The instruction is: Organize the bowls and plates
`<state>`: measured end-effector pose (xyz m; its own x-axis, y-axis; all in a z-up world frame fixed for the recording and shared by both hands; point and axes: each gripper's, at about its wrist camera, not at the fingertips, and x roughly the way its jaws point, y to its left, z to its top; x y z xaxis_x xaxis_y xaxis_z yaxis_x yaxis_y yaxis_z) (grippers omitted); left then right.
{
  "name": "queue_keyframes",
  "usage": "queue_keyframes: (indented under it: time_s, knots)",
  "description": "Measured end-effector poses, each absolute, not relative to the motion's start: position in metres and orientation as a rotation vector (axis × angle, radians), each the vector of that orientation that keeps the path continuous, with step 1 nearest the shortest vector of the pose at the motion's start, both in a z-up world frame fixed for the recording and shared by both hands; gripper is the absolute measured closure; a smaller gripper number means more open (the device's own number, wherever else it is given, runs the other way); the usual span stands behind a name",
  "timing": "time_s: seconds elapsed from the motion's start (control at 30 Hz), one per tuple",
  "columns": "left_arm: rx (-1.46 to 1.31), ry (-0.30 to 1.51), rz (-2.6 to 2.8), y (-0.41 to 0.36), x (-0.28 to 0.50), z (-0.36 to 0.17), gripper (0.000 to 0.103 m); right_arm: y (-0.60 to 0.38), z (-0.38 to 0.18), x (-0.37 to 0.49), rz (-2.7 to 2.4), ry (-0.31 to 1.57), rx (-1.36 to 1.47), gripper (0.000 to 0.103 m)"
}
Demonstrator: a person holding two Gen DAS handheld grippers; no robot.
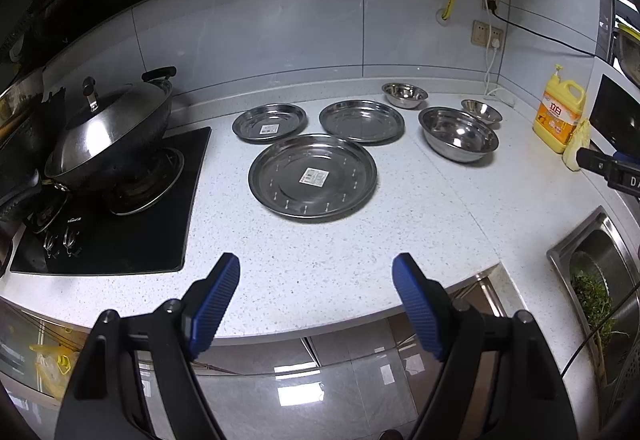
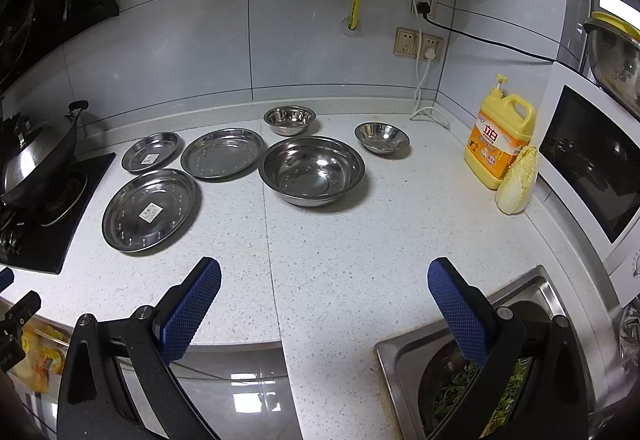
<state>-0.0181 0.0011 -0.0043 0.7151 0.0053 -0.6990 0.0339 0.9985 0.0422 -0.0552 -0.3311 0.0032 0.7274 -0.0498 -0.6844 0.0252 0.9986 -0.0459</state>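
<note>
Three steel plates lie on the white counter: a large plate (image 1: 313, 176) (image 2: 151, 209) nearest, a small plate (image 1: 269, 121) (image 2: 151, 152) behind it to the left, and a medium plate (image 1: 361, 120) (image 2: 222, 153) behind it to the right. Three steel bowls stand to the right: a large bowl (image 1: 458, 134) (image 2: 311, 170), a small bowl (image 1: 404, 95) (image 2: 289, 120) near the wall, and another small bowl (image 1: 481, 112) (image 2: 382, 137). My left gripper (image 1: 316, 272) is open and empty above the counter's front edge. My right gripper (image 2: 325, 278) is open and empty, short of the large bowl.
A lidded wok (image 1: 112, 131) sits on the black stove (image 1: 120, 224) at the left. A yellow detergent bottle (image 2: 498, 137) and a cabbage (image 2: 517, 180) stand by a white microwave (image 2: 592, 163). A sink (image 2: 472, 356) holding greens lies at the front right.
</note>
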Motion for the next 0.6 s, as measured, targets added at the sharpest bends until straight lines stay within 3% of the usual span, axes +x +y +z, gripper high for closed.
queue_keyframes:
  time_s: [0.6]
  knots:
    - [0.043,0.782,-0.040,0.0057,-0.0142,-0.0066,0.025,-0.3239,0.0026,-0.0546,-0.046,0.758,-0.039,0.001]
